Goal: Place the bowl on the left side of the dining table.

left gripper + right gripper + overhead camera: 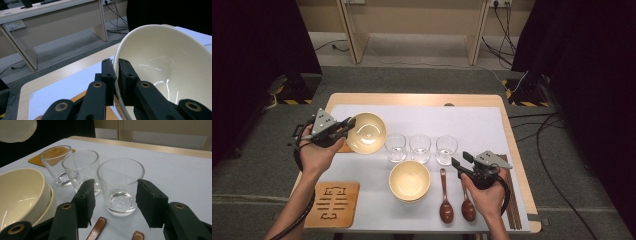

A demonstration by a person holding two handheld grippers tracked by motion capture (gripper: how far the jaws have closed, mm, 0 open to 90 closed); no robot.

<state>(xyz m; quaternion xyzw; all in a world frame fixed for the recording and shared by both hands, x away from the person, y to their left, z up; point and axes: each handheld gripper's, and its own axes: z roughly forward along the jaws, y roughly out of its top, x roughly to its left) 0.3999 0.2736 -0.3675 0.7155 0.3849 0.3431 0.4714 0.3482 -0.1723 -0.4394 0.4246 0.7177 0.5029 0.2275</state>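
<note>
The left gripper (343, 127) has its jaws pinched onto the rim of a cream bowl (366, 132) — one pad inside the wall, one outside — and it holds the bowl tipped on its side over the table's left half, just above a wooden trivet (83, 96) peeking out underneath. Honestly that's a sketchy grip: a thin glazed rim, the whole weight hanging off one edge. My guess is any wobble lets the bowl pivot or slide out of the pads, and it'd drop onto the trivet or knock into the nearest of the three glasses (396, 147) lined up just beside it.

The right gripper (115, 203) has its jaws spread wide with the rightmost glass (120, 186) standing between them, not touched. If they close off-centre, that glass could skid into its neighbour, or tip.

The rest of the setup: a white mat (472, 125) over a light wood table (412, 99), stacked cream bowls (409, 181) up front, two brown spoons (446, 200), chopsticks (512, 200) at the right edge, and another cut-out trivet (333, 204) front left. The room is grey carpet with loose cables (557, 150), dark curtains either side and a pale desk at the back.
</note>
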